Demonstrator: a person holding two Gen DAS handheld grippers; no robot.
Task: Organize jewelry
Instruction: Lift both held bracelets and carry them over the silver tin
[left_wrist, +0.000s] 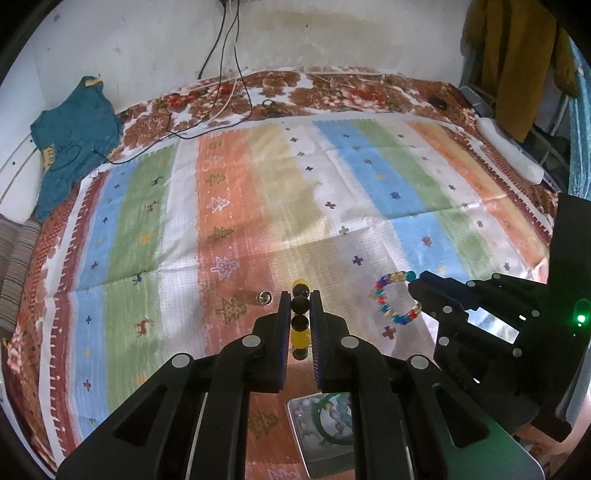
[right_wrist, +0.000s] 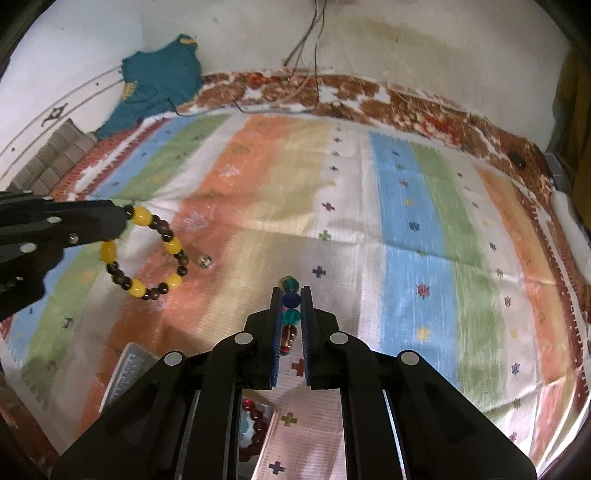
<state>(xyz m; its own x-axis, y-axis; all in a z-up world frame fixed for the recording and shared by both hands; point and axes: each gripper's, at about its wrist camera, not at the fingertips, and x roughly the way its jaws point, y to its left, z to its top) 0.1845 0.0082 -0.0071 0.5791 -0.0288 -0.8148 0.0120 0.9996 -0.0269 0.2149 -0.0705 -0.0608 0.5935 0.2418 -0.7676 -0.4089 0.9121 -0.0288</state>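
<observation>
Risk lies in round beads rolling free: left tongs (left_wrist: 300, 314) pinch the yellow bracelet (right_wrist: 147, 251), right tongs (right_wrist: 291, 314) the colourful bracelet (left_wrist: 395, 299), both dangling above the bed (left_wrist: 332, 177), beyond the tin (left_wrist: 321, 443).

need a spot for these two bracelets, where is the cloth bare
Bare: the blue and green stripes right of the right hand-held gripper, and the orange stripe beyond the small ring. Crowded: near edge, where the tin box sits below both grippers, and the far edge with cables.
</observation>
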